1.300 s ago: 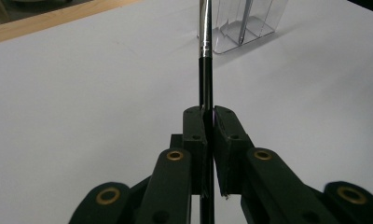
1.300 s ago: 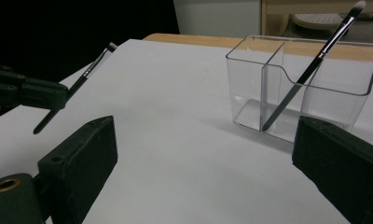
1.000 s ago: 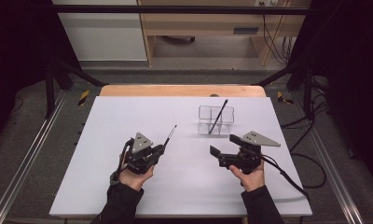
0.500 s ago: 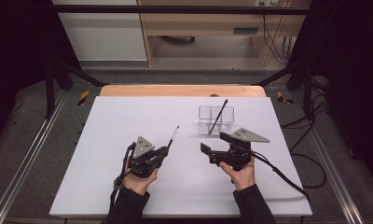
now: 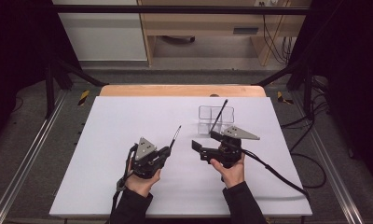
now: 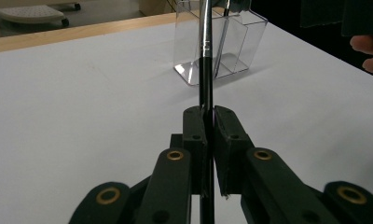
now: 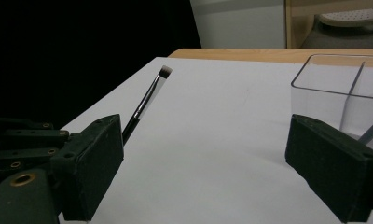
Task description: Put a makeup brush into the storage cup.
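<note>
A thin black makeup brush [image 5: 174, 136] with a silver ferrule is clamped by its handle in my left gripper [image 5: 165, 151], its tip slanting up to the right. In the left gripper view the jaws of the left gripper [image 6: 205, 113] press on the brush [image 6: 205, 56] from both sides. My right gripper [image 5: 204, 140] is just right of it, jaws open and turned left toward the brush. In the right gripper view the right gripper [image 7: 203, 130] stands wide open with nothing between its jaws. There the brush [image 7: 146, 102] rises at the left.
A clear divided organiser [image 5: 216, 119] stands behind the right gripper with a second black brush [image 5: 220, 112] leaning in it. White sheet [image 5: 128, 116] covers the table; its wooden far edge [image 5: 175, 90] shows beyond. A cable [image 5: 273, 170] trails right from the right gripper.
My right gripper has moved left, closer to the brush and the left gripper. The left gripper has stayed put, still shut on the brush.
</note>
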Demonstrator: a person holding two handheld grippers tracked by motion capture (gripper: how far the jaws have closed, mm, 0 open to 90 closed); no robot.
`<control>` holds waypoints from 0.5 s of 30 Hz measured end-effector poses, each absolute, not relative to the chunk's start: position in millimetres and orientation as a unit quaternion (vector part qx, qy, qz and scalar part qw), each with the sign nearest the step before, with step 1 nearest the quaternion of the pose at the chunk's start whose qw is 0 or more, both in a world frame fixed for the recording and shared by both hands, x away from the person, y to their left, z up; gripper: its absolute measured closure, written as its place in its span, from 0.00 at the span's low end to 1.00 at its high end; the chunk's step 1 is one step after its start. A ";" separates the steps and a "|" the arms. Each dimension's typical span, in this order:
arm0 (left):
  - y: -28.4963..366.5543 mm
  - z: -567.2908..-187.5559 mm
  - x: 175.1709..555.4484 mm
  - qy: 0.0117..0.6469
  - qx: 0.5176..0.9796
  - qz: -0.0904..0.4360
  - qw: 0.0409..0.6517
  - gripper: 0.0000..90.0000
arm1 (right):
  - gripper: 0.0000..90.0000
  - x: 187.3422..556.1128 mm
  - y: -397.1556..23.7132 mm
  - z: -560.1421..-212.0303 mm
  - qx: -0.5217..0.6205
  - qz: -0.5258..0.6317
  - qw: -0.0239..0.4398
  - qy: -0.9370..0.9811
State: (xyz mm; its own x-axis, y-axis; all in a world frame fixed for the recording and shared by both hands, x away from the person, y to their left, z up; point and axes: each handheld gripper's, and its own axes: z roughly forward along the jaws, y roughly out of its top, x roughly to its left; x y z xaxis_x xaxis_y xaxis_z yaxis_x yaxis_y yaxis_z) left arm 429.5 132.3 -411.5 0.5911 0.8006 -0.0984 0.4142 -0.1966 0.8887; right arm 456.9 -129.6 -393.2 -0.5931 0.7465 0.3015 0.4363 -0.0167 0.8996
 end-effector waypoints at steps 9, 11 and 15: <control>124.2 -414.8 429.2 0.404 0.747 0.199 0.489 0.92 | 0.16 458.6 -123.9 -394.9 0.433 0.578 0.124 0.680; 122.3 -415.5 429.5 0.403 0.747 0.199 0.489 0.92 | 0.17 459.1 -123.3 -395.4 0.434 0.580 0.121 0.679; 119.3 -416.2 429.3 0.403 0.747 0.198 0.491 0.92 | 0.17 460.0 -121.9 -397.0 0.435 0.582 0.115 0.677</control>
